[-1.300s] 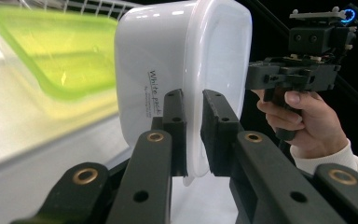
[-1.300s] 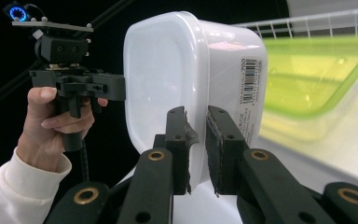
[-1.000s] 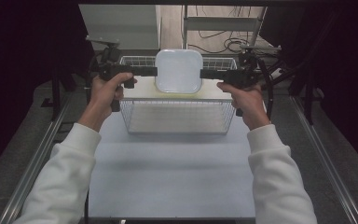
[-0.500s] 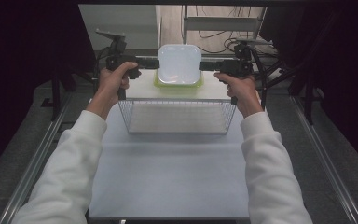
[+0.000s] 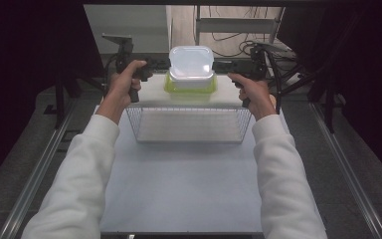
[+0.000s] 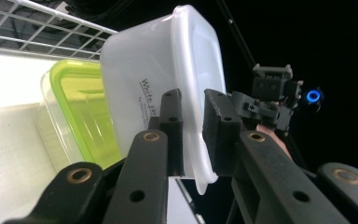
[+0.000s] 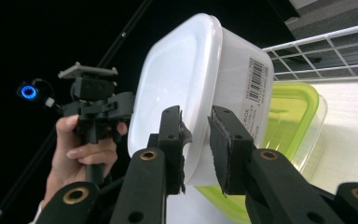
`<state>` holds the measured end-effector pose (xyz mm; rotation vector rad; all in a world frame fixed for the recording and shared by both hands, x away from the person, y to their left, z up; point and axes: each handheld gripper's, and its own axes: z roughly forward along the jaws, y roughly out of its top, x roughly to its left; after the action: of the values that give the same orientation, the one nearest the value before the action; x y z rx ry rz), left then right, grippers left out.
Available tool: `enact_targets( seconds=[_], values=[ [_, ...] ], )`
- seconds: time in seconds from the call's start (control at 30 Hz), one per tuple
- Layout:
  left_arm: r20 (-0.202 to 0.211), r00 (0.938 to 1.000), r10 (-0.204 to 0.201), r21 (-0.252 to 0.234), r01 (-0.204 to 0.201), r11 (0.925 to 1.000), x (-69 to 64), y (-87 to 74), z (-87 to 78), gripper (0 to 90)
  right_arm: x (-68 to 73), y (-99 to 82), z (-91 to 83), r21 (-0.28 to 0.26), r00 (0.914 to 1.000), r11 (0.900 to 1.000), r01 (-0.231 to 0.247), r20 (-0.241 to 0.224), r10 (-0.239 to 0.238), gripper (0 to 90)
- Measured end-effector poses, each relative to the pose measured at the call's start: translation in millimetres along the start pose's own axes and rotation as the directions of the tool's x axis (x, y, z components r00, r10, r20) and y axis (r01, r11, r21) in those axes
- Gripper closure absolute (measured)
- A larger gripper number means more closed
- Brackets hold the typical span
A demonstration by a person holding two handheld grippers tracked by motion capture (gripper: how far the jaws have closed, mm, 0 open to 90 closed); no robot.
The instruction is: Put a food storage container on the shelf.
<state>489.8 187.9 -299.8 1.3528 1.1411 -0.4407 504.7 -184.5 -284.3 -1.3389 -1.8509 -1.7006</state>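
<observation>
Both hands are up at the far end of the table (image 5: pixel 189 199), and between them sits the white container (image 5: pixel 191 63), lid up, resting on top of the green-lidded container (image 5: pixel 190 84). From the high view that stack of 2 stands beyond the wire basket (image 5: pixel 191 123), just past its far rim, on the pale surface there. The left gripper (image 5: pixel 155 63) comes in level from the left side and the right gripper (image 5: pixel 224 64) level from the right, each meeting the white container at its lid edge. In the left gripper view the left gripper (image 6: pixel 193 122) has its 2 black jaws clamped over the lid rim of the white container (image 6: pixel 149 70), pads pressed against the plastic on both sides (printed lettering runs down the wall right beside them), with the green-lidded container (image 6: pixel 86 112) just behind. In the right gripper view the right gripper (image 7: pixel 196 142) straddles the opposite lid edge of the white container (image 7: pixel 186 88); its jaws have just been opening, the rim lies between them, and a slim gap shows at the pads, so the pinch looks loosened. A barcode label (image 7: pixel 257 79) sits on the container's wall, and the green-lidded container (image 7: pixel 289 116) lies directly beneath, touching it.
</observation>
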Motion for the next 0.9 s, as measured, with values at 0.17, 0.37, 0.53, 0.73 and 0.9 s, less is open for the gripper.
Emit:
enact_targets(
  seconds=[0.17,0.37,0.53,0.73,0.9],
  values=[
    [-0.006,0.9997,-0.022,-0.012,0.022,0.9997,7.0,1.5,2.8,74.3,-5.3,0.8,4.1,-0.018,0.9991,0.9990,-0.042,-0.003,0.042,70.5],
    [-0.020,0.9998,0.008,-0.017,-0.009,0.9998,7.3,0.5,2.6,70.9,-5.7,0.1,5.4,-0.025,0.9988,0.9985,-0.048,0.002,0.048,67.5],
    [-0.078,0.9937,0.081,-0.042,-0.085,0.9955,0.5,-1.6,-1.4,54.7,0.5,-1.0,1.4,-0.069,0.9989,0.9976,-0.003,0.047,0.007,55.6],
    [-0.117,0.9780,0.172,-0.065,-0.181,0.9814,-12.2,-6.4,-9.8,40.7,16.5,-4.3,-12.6,-0.093,0.9919,0.9904,0.102,0.085,-0.094,48.9],
    [-0.156,0.9519,0.264,-0.044,-0.273,0.9609,-28.7,-16.8,-15.4,34.5,28.3,-12.2,-25.1,-0.078,0.9775,0.9788,0.190,0.108,-0.181,45.1]
  ],
)
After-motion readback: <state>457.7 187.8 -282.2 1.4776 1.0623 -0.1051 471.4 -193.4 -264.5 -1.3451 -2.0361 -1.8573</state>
